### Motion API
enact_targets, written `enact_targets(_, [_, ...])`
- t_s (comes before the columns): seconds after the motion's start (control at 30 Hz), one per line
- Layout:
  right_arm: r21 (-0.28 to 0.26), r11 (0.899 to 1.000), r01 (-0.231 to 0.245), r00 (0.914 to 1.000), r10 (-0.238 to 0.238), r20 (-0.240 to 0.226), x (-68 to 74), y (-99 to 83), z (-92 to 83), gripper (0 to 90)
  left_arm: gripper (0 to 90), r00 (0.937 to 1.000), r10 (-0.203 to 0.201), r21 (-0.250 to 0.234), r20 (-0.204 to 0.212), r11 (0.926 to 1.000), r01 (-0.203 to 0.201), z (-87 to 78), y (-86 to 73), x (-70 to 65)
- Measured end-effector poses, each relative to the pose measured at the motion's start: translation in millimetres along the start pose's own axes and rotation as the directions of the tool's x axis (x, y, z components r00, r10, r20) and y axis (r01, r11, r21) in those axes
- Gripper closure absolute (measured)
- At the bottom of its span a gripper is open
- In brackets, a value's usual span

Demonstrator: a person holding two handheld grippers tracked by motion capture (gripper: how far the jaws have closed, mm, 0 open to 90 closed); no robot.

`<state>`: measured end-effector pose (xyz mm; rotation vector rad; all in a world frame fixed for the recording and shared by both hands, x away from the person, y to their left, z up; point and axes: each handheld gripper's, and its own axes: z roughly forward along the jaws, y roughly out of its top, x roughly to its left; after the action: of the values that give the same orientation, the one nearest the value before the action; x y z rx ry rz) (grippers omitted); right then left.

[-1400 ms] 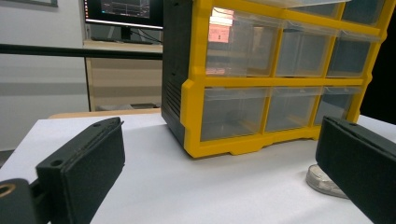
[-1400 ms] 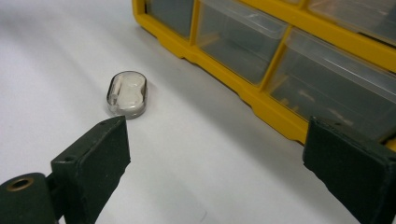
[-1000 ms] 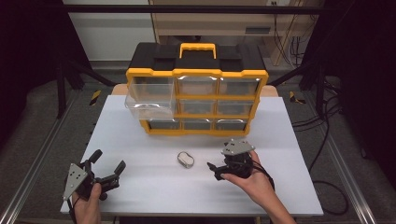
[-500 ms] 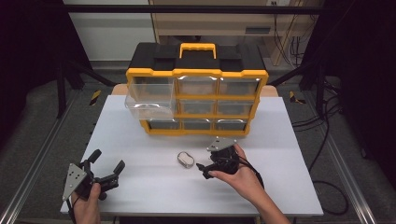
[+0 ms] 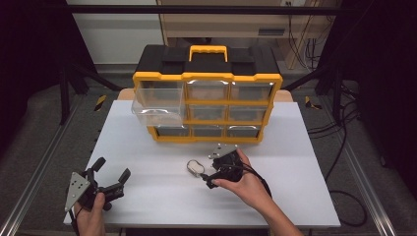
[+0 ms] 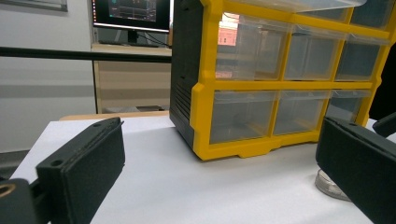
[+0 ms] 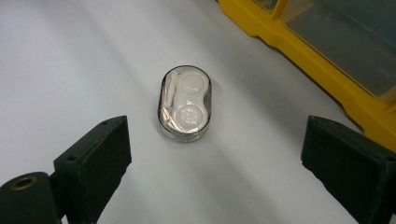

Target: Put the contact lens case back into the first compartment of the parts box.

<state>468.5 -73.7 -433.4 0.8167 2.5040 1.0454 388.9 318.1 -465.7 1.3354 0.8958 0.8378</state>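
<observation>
A small oval clear case (image 5: 195,167) with white pieces inside lies flat on the white table (image 5: 147,196), in front of the organizer. In the right gripper view the case (image 7: 185,103) sits just ahead of my right gripper (image 7: 217,135), between the lines of its jaws and untouched. My right gripper (image 5: 205,172) is open and points left at the case. My left gripper (image 5: 112,169) rests open near the table's front left corner, holding nothing. In the left gripper view its jaws stand wide apart, and the case's edge (image 6: 329,186) peeks out beside the right jaw.
A yellow and black drawer organizer (image 5: 206,98) with clear drawers stands at the back middle of the table. Its top left drawer (image 5: 155,105) is pulled out and overhangs the table. The organizer's yellow base (image 7: 327,70) runs close on the right of the case.
My right gripper has moved left and a little forward, closing in on the oval case with its jaws open. The left gripper has stayed put.
</observation>
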Motion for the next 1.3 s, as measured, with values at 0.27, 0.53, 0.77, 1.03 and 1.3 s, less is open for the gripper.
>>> enact_targets(0.27, [0.024, 1.0, 0.014, 0.9998, -0.014, -0.014, 3.3, 4.4, 7.1, 8.7, 0.9, 1.0, 0.008, 0.007, -0.006, 0.9999, -0.008, 0.3, -0.3, 0.2])
enact_targets(0.53, [0.035, 0.999, -0.017, 0.999, 0.018, -0.042, 2.3, 6.4, 12.9, 8.7, 0.9, 1.0, 0.007, 0.007, -0.006, 1.0, -0.007, -0.2, -0.4, 0.4])
enact_targets(0.77, [0.042, 0.999, -0.016, 0.9987, 0.018, -0.048, 2.1, 7.2, 16.7, 9.2, 0.9, 0.9999, 0.01, 0.009, -0.004, 0.9999, -0.01, 0.3, -0.7, 0.1])
enact_targets(1.03, [0.041, 0.999, 0.008, 0.9981, -0.006, -0.062, 6.6, 8.8, 21.7, 9.7, 0.9, 0.9999, 0.011, 0.009, -0.001, 0.9999, -0.011, 0.7, -0.7, -0.2])
enact_targets(1.3, [0.046, 0.999, 0.009, 0.9985, -0.006, -0.055, 9.5, 10.1, 26.0, 9.9, 0.9, 0.9999, 0.013, 0.01, -0.004, 0.9999, -0.013, 0.6, -0.6, 0.1])
